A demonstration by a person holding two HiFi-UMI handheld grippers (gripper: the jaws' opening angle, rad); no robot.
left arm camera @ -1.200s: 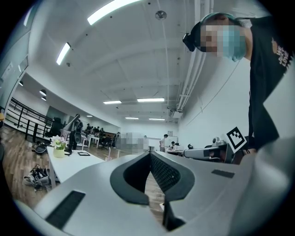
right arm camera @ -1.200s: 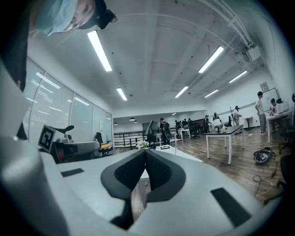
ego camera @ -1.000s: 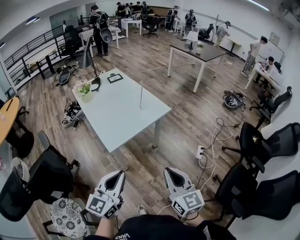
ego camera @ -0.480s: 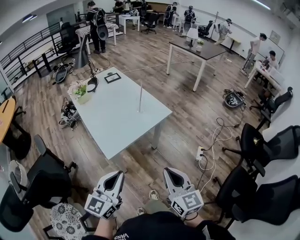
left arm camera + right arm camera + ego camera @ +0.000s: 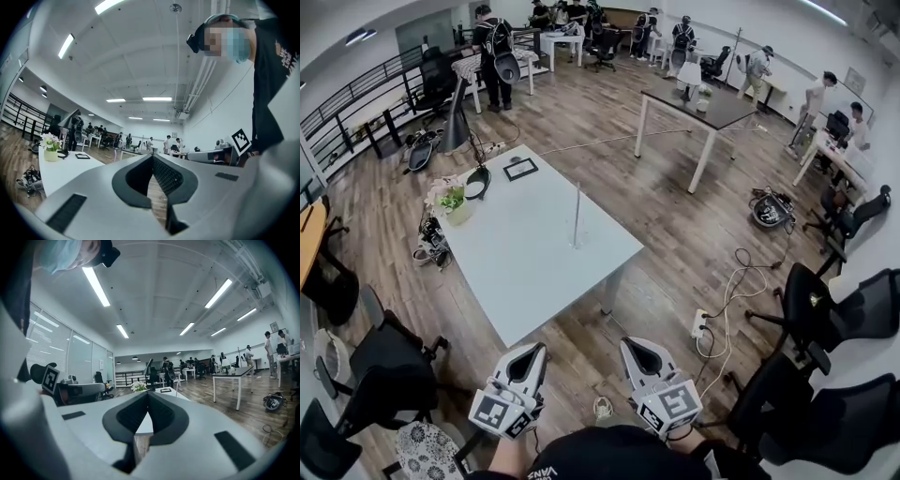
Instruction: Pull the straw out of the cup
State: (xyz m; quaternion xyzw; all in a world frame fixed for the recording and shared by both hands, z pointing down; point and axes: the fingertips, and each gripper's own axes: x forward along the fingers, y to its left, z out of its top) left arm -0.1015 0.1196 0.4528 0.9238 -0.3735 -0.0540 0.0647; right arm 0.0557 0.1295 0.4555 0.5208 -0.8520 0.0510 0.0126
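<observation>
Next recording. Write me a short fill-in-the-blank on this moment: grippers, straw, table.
1. The left gripper and the right gripper both have their jaws ____.
2. Neither gripper has reached the white table; the straw on it stands ____.
3. In the head view the potted flowers sit at the table's ____ corner.
Missing words: shut; upright; left.

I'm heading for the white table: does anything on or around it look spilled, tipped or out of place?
Nothing looks spilled or tipped. The straw stands upright on the white table; its cup is too faint to make out. A tangle of cables lies on the floor left of the table in the head view.
</observation>
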